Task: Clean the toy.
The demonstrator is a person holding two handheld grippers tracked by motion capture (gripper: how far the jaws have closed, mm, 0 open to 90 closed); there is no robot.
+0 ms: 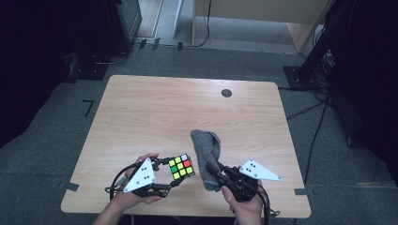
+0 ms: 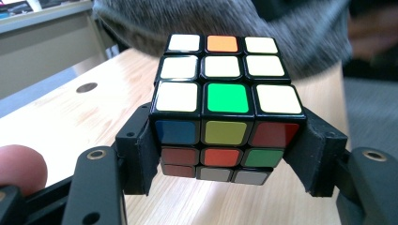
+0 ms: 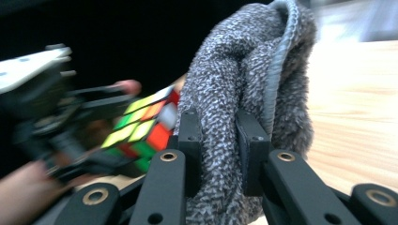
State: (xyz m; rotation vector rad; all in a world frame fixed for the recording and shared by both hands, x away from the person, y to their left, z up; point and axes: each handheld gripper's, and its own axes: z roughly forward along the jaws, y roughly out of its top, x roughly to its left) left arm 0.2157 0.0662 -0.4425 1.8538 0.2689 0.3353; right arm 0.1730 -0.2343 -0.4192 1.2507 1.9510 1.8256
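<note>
A scrambled puzzle cube [image 1: 181, 167] is held above the wooden table [image 1: 155, 112] near its front edge, and my left gripper [image 1: 167, 174] is shut on it. In the left gripper view the cube [image 2: 225, 110] sits squarely between the two black pads [image 2: 141, 150], its mostly white face turned up. A grey knitted cloth [image 1: 208, 157] lies just right of the cube, and my right gripper [image 1: 217, 172] is shut on its near end. The right gripper view has the cloth [image 3: 244, 93] pinched between the pads, with the cube [image 3: 145, 129] and the other gripper blurred at the left.
A small dark round hole [image 1: 226, 93] marks the far part of the table. Dark stands and cables [image 1: 309, 110] surround the table on the grey floor. A pale wooden cabinet [image 1: 258, 14] stands at the back.
</note>
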